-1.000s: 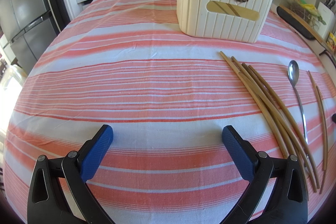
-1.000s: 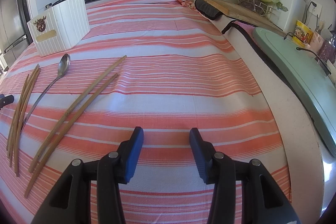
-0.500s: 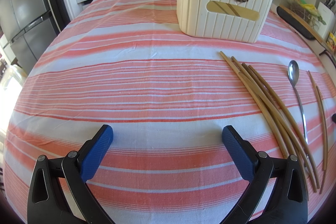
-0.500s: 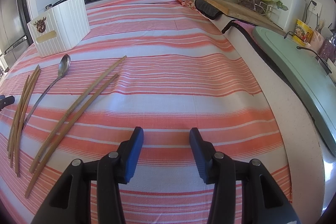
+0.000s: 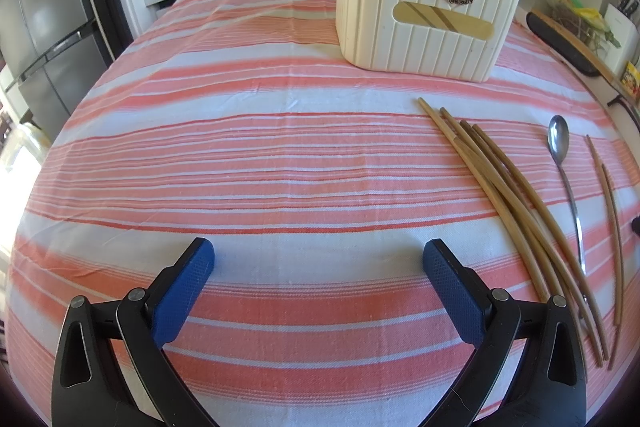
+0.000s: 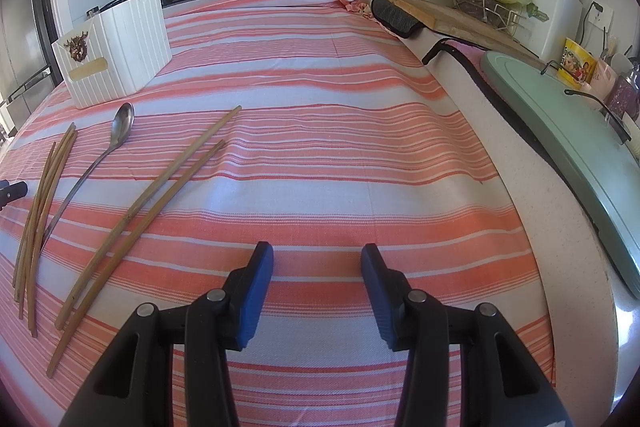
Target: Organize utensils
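Left gripper [image 5: 318, 263]: black frame, blue textured pads, jaws spread wide, nothing between them, hovering over the orange-and-white striped tablecloth [image 5: 248, 155]. Right gripper [image 6: 317, 269]: same build, jaws parted about halfway, also empty, over bare cloth at the near edge.

Utensils all lay flat on the cloth, none touched by either gripper:
- Bundle of thin bamboo chopsticks [image 5: 504, 203], right of the left gripper in the left wrist view. Long axis ran from near-right to far-left, far tips fanned slightly and aimed toward the holder. Near ends bunched and overlapping
- Long-handled steel spoon [image 5: 566, 183], just right of the bundle. Bowl at the far end, handle running back toward the near edge, roughly parallel to the bundle. Near end of the handle looked to run in among the bundle; contact unclear
- Separate pair of bamboo chopsticks [image 6: 140, 223], right of the spoon and left of the right gripper. In the right wrist view its axis ran near-left to far-right, so it splayed away from the spoon at the far end. The two sticks lay side by side, one reaching farther than the other

Cream ribbed rectangular utensil holder [image 5: 424, 11] with a gold deer emblem stood upright at the far side, beyond the chopstick tips, well apart from both grippers
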Demonstrator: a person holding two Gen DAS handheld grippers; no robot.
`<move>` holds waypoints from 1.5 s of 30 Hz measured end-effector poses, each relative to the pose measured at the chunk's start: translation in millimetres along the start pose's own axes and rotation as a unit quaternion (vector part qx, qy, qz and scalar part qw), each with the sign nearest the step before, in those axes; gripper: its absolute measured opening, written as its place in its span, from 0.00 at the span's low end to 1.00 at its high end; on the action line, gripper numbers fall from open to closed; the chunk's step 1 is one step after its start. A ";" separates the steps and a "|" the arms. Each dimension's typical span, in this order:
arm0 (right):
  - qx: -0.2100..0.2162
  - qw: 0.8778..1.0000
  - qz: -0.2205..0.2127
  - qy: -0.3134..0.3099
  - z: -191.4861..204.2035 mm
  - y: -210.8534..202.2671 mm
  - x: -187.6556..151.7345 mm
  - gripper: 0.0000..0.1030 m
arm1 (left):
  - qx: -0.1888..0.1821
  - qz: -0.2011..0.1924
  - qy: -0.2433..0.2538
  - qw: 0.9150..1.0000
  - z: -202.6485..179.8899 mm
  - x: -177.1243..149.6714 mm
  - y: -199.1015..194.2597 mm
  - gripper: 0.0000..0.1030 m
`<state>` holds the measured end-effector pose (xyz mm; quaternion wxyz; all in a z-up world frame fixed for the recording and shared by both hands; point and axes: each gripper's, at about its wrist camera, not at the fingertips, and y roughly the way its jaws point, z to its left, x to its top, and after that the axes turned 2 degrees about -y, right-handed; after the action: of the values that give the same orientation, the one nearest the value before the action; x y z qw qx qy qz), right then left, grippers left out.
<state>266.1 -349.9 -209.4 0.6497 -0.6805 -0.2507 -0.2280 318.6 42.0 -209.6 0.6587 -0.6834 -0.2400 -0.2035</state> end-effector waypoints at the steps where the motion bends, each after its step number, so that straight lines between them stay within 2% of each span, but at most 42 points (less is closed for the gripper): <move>1: 0.000 1.000 0.000 0.000 0.0 0.0 0.0 0.45 | 0.000 0.000 0.000 1.000 -0.2 0.0 0.1 1.00; 7: -0.002 1.000 0.000 -0.001 0.3 -0.2 0.2 0.45 | 0.000 0.000 0.000 1.000 -0.8 0.4 0.5 1.00; 10: -0.018 1.000 0.009 0.007 7.2 -6.0 1.4 0.45 | 0.001 0.003 -0.001 1.000 -0.9 1.5 1.0 1.00; 12: 0.025 0.999 -0.003 0.029 18.5 -22.4 2.7 0.45 | 0.000 0.014 -0.003 1.000 -0.4 2.7 0.7 1.00; 15: 0.091 0.994 -0.012 0.059 44.1 -39.6 5.3 0.45 | -0.004 0.010 -0.041 0.999 1.4 -2.2 -6.9 1.00; 17: 0.102 0.993 -0.012 0.052 64.9 -40.8 7.3 0.45 | -0.033 0.005 -0.064 0.997 -1.1 -5.5 -14.4 1.00; 20: 0.068 0.997 0.001 0.026 85.3 -30.0 7.1 0.45 | -0.059 -0.006 -0.077 0.995 -11.0 -7.5 -28.6 1.00; 22: 0.078 0.996 0.016 0.037 86.7 -21.5 3.7 0.45 | -0.058 -0.021 -0.075 0.995 -19.8 -7.9 -38.9 1.00; 23: 0.083 0.996 0.021 0.038 87.8 -19.2 1.4 0.45 | -0.056 -0.027 -0.075 0.995 -24.2 -7.7 -42.1 1.00; 25: 0.061 0.998 0.027 0.014 94.9 -15.1 -2.8 0.45 | -0.051 -0.027 -0.076 0.995 -33.3 -6.8 -41.4 1.00; 28: 0.040 0.999 0.020 -0.024 103.7 -16.5 -6.5 0.44 | -0.046 -0.011 -0.068 0.997 -47.3 -6.9 -32.5 1.00; 31: 0.035 0.998 0.018 -0.040 104.3 -19.3 -8.4 0.43 | -0.031 -0.003 -0.050 0.998 -62.0 -10.5 -27.5 1.00; 33: 0.032 0.998 0.016 -0.044 101.4 -20.9 -9.7 0.42 | -0.017 -0.001 -0.025 1.000 -73.0 -13.9 -25.5 1.00; 35: 0.030 0.998 0.014 -0.047 96.9 -22.6 -11.8 0.36 | 0.009 -0.001 0.001 1.000 -81.5 -19.5 -24.8 0.99; 37: 0.023 0.998 0.012 -0.051 91.4 -24.3 -14.7 0.36 | 0.009 -0.004 0.008 1.000 -82.5 -22.6 -24.3 0.99; 39: 0.017 0.998 0.008 -0.052 85.9 -25.2 -17.0 0.36 | 0.014 0.010 0.010 1.000 -82.6 -23.4 -19.0 0.99; 41: 0.020 0.999 0.006 -0.050 80.2 -24.1 -16.6 0.27 | 0.008 0.008 0.011 1.000 -81.5 -23.1 -18.5 0.98; 42: 0.022 0.998 0.006 -0.050 78.3 -23.1 -15.8 0.24 | 0.003 0.006 0.012 1.000 -81.5 -22.8 -19.5 0.91; 43: 0.024 0.998 0.006 -0.051 76.7 -21.9 -14.2 0.18 | -0.001 0.001 0.016 1.000 -81.7 -22.0 -22.1 0.73; 44: 0.026 0.998 0.006 -0.051 74.7 -20.7 -12.4 0.08 | -0.007 -0.005 0.023 1.000 -84.2 -22.2 -25.4 0.61; 45: 0.028 0.998 0.008 -0.049 72.1 -19.4 -11.0 0.07 | -0.012 -0.006 0.030 0.999 -85.1 -21.7 -27.8 0.35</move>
<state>244.1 -277.8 -205.2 0.6574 -0.6741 -0.2833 -0.1820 287.9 -43.8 -196.0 0.6564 -0.6833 -0.2214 -0.2307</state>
